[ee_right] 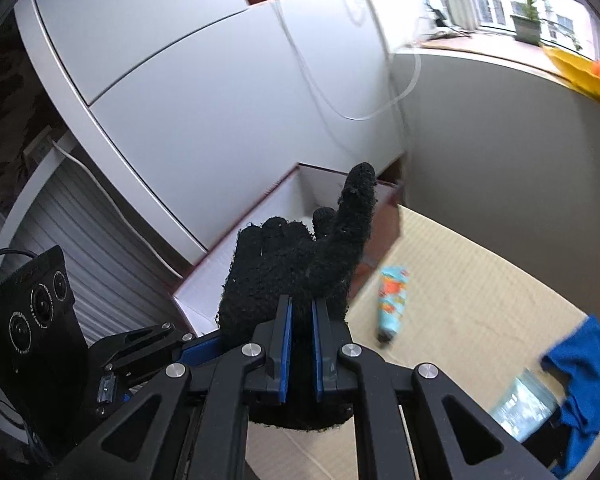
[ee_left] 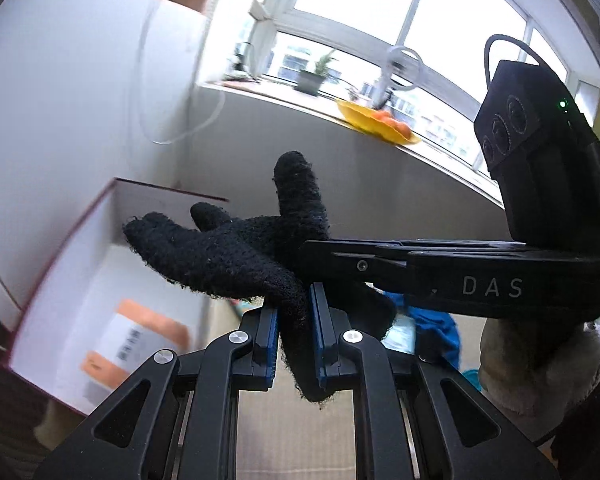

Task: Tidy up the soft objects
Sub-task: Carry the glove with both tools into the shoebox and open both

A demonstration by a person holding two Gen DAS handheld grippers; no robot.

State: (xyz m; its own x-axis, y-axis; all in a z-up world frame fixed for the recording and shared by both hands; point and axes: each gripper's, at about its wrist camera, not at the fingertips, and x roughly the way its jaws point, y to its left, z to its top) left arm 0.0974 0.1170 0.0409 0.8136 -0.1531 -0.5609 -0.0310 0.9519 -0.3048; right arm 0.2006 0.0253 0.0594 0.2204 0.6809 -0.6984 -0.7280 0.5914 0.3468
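Both my grippers are clamped on the same black knit glove [ee_left: 236, 252]. My left gripper [ee_left: 294, 336] has its blue pads [ee_left: 271, 340] pinched tight on the cuff end, fabric bunched between them and a bit hanging out below. The glove's fingers fan out ahead and to the left of that grip, one finger sticking straight up. My right gripper [ee_left: 452, 276] comes in from the right in the left wrist view, lying sideways across the frame, its tips buried in the glove just above and right of my left pads.

Right wrist view: right gripper [ee_right: 300, 344] closed on the black knit glove [ee_right: 300, 264], blue pads [ee_right: 286, 344] squeezing the lower palm, glove fingers pointing up and away from me, one raised highest. My left gripper [ee_right: 152, 344] sits low left of the right one, touching the glove's lower edge. Glove is held in the air, off the surface.

Ahead-left of both tools, an open white-lined box [ee_left: 80, 280] with a dark red rim, an orange-and-white label [ee_left: 132, 344] lying inside; view is blurry. To the right of the right tool on the tan mat [ee_right: 480, 280]: a patterned tube-like item [ee_right: 392, 300], a blue cloth [ee_right: 580, 380], a clear packet [ee_right: 524, 408] partly under it. A plush-looking beige thing [ee_left: 540, 364] sits below my right gripper in the left view.
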